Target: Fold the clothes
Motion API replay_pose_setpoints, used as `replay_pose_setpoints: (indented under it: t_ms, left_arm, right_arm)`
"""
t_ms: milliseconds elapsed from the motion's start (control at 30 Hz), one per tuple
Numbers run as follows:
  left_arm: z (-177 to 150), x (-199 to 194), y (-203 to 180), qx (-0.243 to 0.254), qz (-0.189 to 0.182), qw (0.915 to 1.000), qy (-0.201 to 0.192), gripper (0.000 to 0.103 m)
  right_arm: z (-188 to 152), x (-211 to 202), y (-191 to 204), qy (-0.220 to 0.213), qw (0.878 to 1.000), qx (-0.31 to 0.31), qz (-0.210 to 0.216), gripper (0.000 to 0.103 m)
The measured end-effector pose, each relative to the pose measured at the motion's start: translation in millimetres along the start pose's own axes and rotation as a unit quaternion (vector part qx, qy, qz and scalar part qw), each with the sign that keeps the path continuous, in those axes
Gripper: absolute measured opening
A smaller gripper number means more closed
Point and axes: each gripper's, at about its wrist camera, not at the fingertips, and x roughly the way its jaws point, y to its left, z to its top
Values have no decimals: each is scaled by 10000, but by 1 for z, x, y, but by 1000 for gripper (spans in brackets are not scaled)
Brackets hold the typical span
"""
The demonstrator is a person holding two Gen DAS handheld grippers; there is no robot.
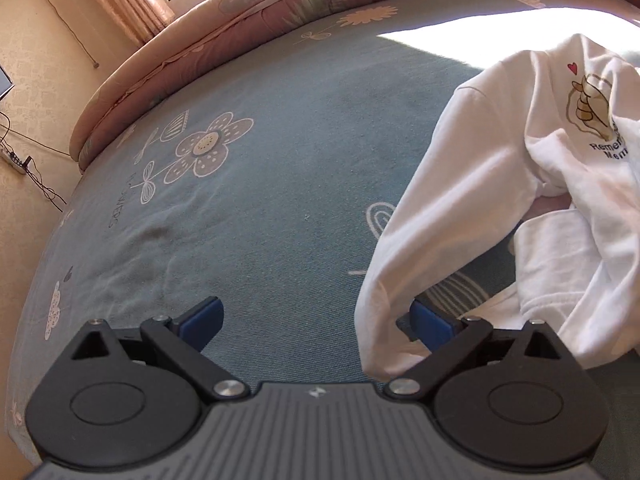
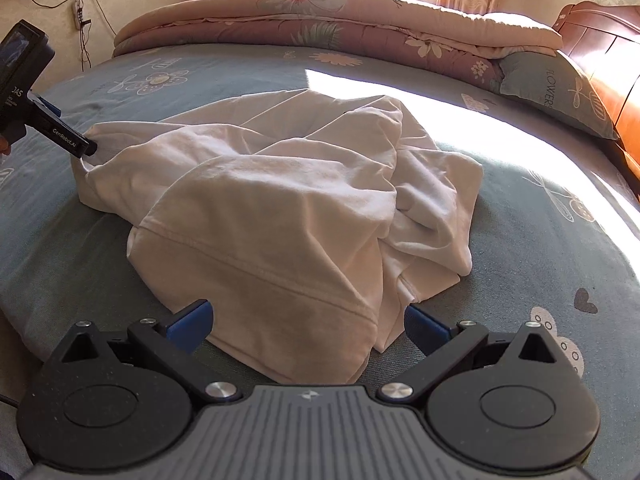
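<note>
A crumpled white sweatshirt point(image 2: 280, 200) lies in a heap in the middle of the bed. In the left wrist view its front print of a hand with a red heart point(image 1: 592, 108) shows at the right, and one sleeve point(image 1: 432, 220) runs down toward me. My left gripper point(image 1: 316, 312) is open; the sleeve end drapes over its right fingertip point(image 1: 428, 324). From the right wrist view the left gripper point(image 2: 86, 148) touches the sleeve end at the heap's left. My right gripper point(image 2: 308, 316) is open, with the sweatshirt's hem point(image 2: 300, 320) lying between its blue pads.
The blue-grey flowered sheet point(image 1: 260, 200) covers the bed. A folded pink quilt point(image 2: 320, 24) lies along the far side, with a pillow point(image 2: 552, 92) and wooden headboard point(image 2: 600, 52) at the right. Cables and a power strip point(image 1: 16, 160) hang on the left wall.
</note>
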Motion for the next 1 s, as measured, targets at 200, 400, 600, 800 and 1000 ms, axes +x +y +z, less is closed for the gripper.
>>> replay_pose_setpoints:
  t_ms: [200, 400, 600, 800, 1000]
  left_arm:
    - [-11, 8, -41, 391, -213, 9990, 23, 100]
    - [-23, 21, -10, -64, 70, 9994, 346, 101]
    - [-36, 33, 54, -373, 589, 9956, 630, 101]
    - [-14, 29, 82, -185, 1067, 9930, 477, 101]
    - [-10, 10, 37, 219, 312, 9992, 110, 100]
  right_arm:
    - [0, 3, 9, 60, 9999, -54, 88, 103]
    - [-3, -3, 10, 47, 9999, -104, 79, 103]
    - [-6, 0, 8, 135, 9999, 16, 93, 103]
    - [-7, -5, 13, 94, 9998, -132, 107, 103]
    - [-6, -5, 16, 112, 9997, -194, 123, 103]
